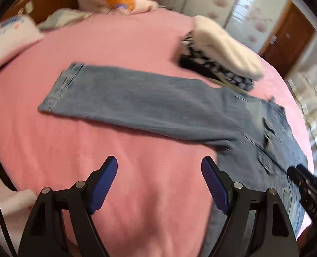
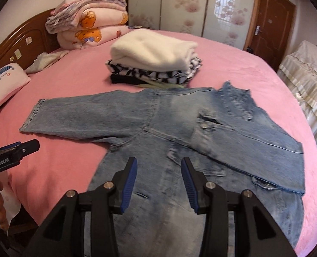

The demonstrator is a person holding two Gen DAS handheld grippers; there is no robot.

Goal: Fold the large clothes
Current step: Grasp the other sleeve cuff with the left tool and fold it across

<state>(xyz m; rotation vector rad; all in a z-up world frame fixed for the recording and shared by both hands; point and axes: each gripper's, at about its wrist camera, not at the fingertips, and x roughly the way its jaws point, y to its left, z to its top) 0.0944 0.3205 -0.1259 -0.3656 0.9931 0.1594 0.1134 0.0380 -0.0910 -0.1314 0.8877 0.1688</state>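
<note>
A light blue denim jacket (image 2: 169, 128) lies flat on the pink bed (image 2: 73, 81). Its left sleeve (image 1: 126, 98) stretches out to the left. Its right sleeve (image 2: 265, 150) is folded across the body. My left gripper (image 1: 159, 171) is open and empty above bare pink sheet, just left of the jacket's body and below the outstretched sleeve. My right gripper (image 2: 158, 169) is open and empty above the jacket's lower body. The left gripper also shows at the left edge of the right wrist view (image 2: 19, 150). The right gripper shows at the right edge of the left wrist view (image 1: 308, 184).
A stack of folded clothes (image 2: 154, 64) with a white fleece on top sits behind the jacket. Folded pink quilts (image 2: 88, 27) and a pillow (image 2: 4, 85) lie by the wooden headboard (image 2: 30, 34). A covered piece of furniture (image 2: 306, 77) stands right of the bed.
</note>
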